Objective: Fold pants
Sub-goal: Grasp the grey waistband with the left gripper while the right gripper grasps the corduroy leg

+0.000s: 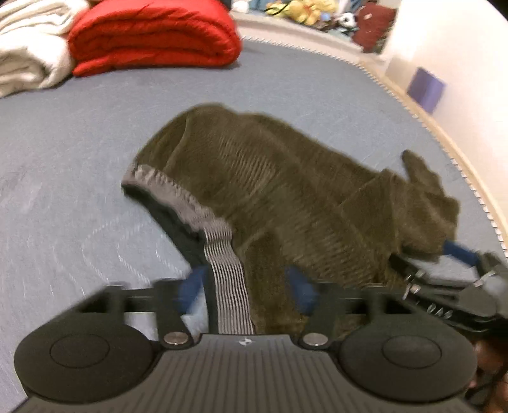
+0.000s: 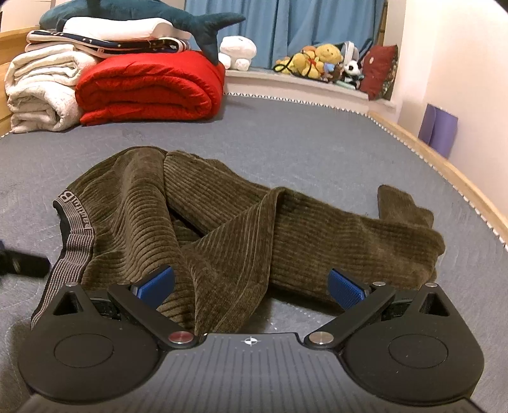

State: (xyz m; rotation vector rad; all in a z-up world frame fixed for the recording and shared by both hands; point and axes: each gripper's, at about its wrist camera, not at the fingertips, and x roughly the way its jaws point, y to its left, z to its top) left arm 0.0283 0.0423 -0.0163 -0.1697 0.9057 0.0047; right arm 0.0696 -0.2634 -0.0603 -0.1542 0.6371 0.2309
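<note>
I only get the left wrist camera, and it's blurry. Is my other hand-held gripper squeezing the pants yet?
Observer: No. The right hand-held gripper is open. Its jaws stand wide apart, with a fold of the pants lying loose between them.
Operator: What's on top of the red blanket? My picture cuts that off.
Observer: A plush shark lies on the stacked bedding, and its tail hangs down over the red blanket.
</note>
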